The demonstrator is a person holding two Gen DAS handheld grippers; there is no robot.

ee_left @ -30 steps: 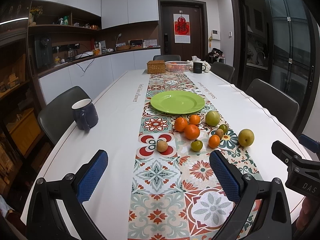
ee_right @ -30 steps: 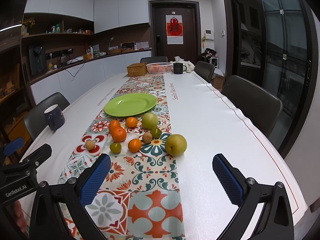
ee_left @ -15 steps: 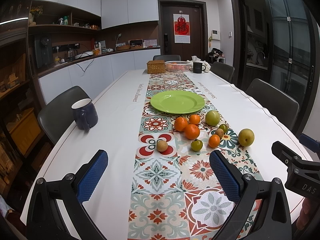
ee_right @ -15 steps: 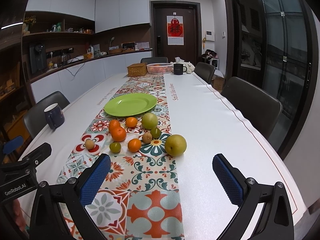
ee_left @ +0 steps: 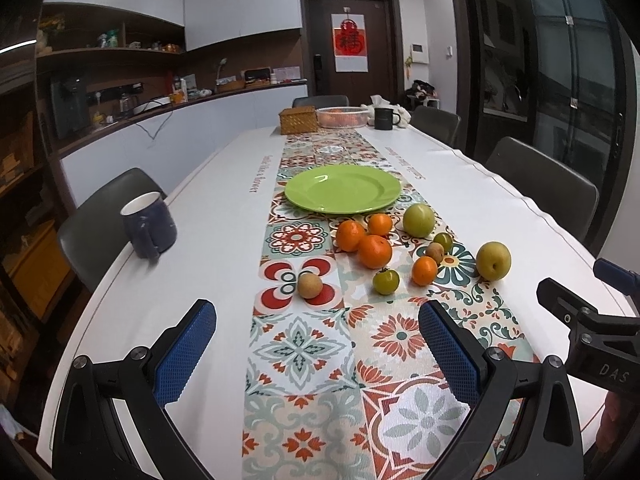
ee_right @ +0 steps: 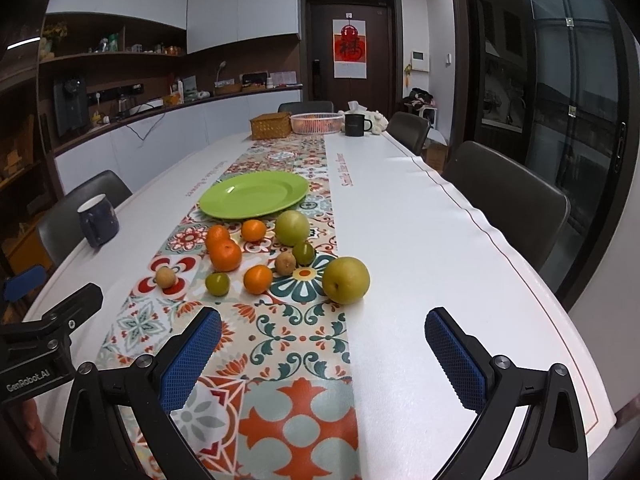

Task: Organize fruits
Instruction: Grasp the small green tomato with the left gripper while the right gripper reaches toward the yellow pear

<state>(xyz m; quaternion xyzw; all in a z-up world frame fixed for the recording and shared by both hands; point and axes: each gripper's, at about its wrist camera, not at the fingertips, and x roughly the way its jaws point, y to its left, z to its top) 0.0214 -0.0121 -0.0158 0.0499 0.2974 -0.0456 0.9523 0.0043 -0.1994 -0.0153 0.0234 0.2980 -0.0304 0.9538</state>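
Left gripper [ee_left: 316, 344] and right gripper [ee_right: 322, 344] are hovering with jaws spread wide, gripping nothing, short of fruits beside a green plate [ee_left: 342, 189].

The left hand-held gripper [ee_left: 316, 334] hangs wide open near the fruits [ee_left: 374, 251], the green plate [ee_left: 343, 189] apparently bare.

Navy mug [ee_left: 149, 224] near table's [ee_left: 208, 240] edge; wicker box [ee_left: 298, 120] far end.

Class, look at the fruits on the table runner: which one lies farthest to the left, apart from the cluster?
The small tan-brown round fruit on the red flower tile. It sits alone, left of the small green fruit, while the others cluster together.
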